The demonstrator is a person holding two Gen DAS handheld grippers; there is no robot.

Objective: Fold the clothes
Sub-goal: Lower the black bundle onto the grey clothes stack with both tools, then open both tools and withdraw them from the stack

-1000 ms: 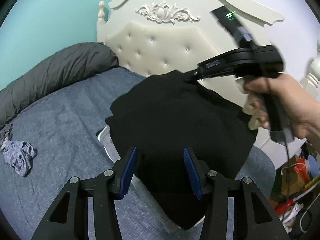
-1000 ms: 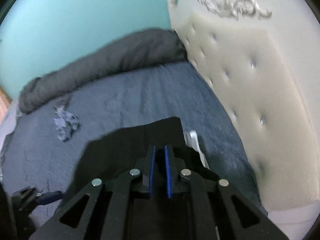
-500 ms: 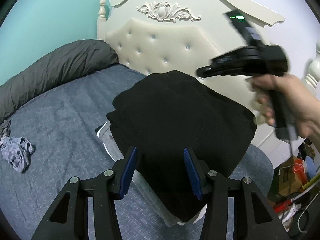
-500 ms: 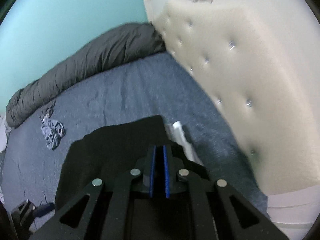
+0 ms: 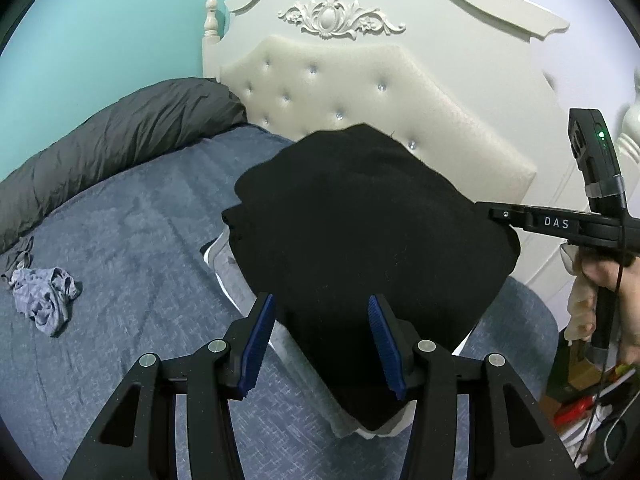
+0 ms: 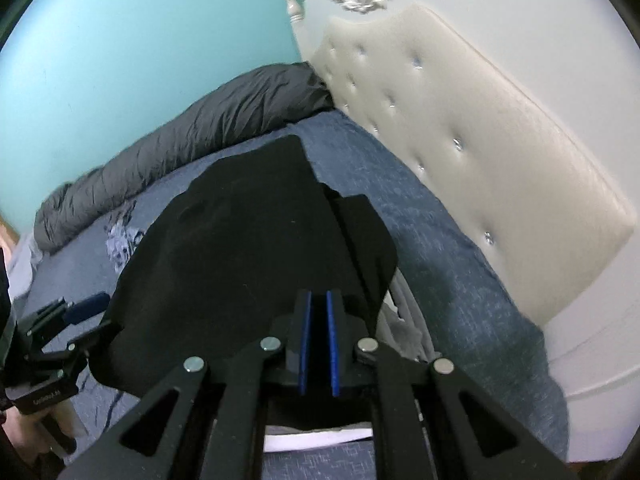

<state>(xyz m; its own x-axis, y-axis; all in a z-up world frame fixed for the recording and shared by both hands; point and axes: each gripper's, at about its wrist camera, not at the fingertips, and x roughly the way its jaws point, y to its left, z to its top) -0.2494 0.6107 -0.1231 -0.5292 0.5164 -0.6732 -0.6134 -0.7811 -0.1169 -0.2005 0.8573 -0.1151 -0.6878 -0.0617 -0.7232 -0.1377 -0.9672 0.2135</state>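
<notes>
Black garment [image 5: 360,232] lies folded on a pale folded stack [image 5: 224,268] on the bed [image 5: 132,240], just beyond the half-open, empty left gripper [image 5: 320,344]; the closed right gripper [image 6: 318,344] holds nothing at its right edge.

I see the folded garment [image 5: 360,240] on a clothes stack [image 5: 224,272] on the bed [image 5: 132,240], headboard [image 5: 360,92] behind, rolled duvet [image 5: 112,140] and crumpled cloth [image 5: 44,296] left.
</notes>
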